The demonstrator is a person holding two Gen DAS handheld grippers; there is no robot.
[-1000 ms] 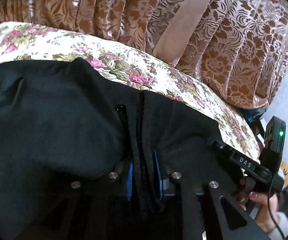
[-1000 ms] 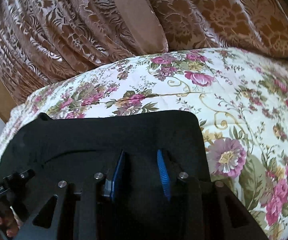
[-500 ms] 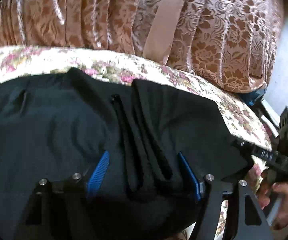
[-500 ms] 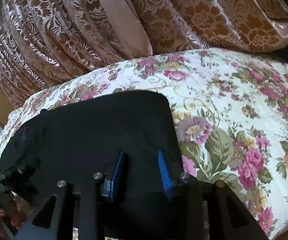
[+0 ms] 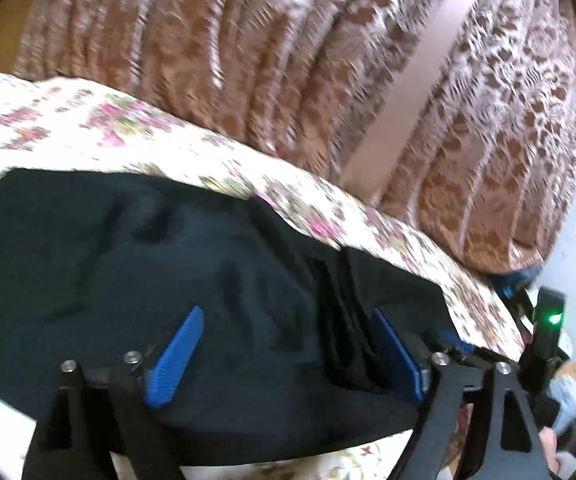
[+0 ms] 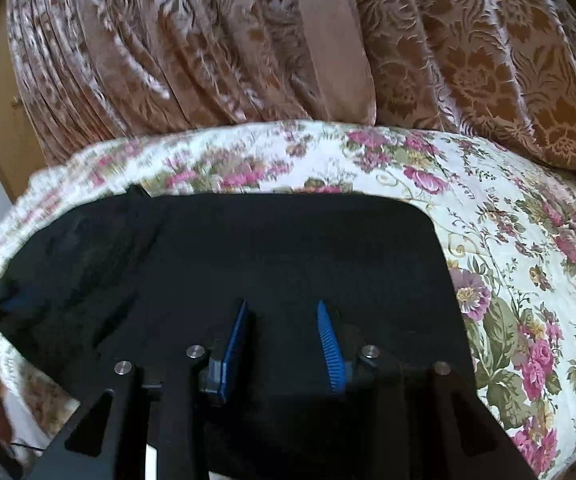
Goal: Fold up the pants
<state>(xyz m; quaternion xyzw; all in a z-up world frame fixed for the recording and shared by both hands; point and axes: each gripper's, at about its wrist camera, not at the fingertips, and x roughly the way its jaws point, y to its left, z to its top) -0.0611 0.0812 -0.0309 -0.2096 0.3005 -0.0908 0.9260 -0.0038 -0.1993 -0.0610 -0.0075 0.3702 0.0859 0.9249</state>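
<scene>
Now, nearest the left claw, the blue fingers stand spread wide; the jaws have just been opening, and the black pants lie loose between and under them, pinched by neither pad. A bunched ridge of cloth runs just inside the right-hand finger, free of any grip. Ahead of this claw the pants spread flat over the flowered bedspread, and beyond that hangs the brown patterned curtain. Off to its right a hand shows by a dark device with a green light.

The right claw has its jaws partly apart, with a gap between the pads. Black cloth fills the view beneath them, but it does not look pressed from either side, so I judge nothing is held. Ahead and to the right of this claw the pants end in a neat rounded corner on the bedspread, with the curtain behind.

The fabric looks soft, light and limp: it will sag and crease when lifted and is unlikely to slip from ribbed pads. Good holds would be the far corner and the edge by the ridge, taken through all layers so the fold stays even.
</scene>
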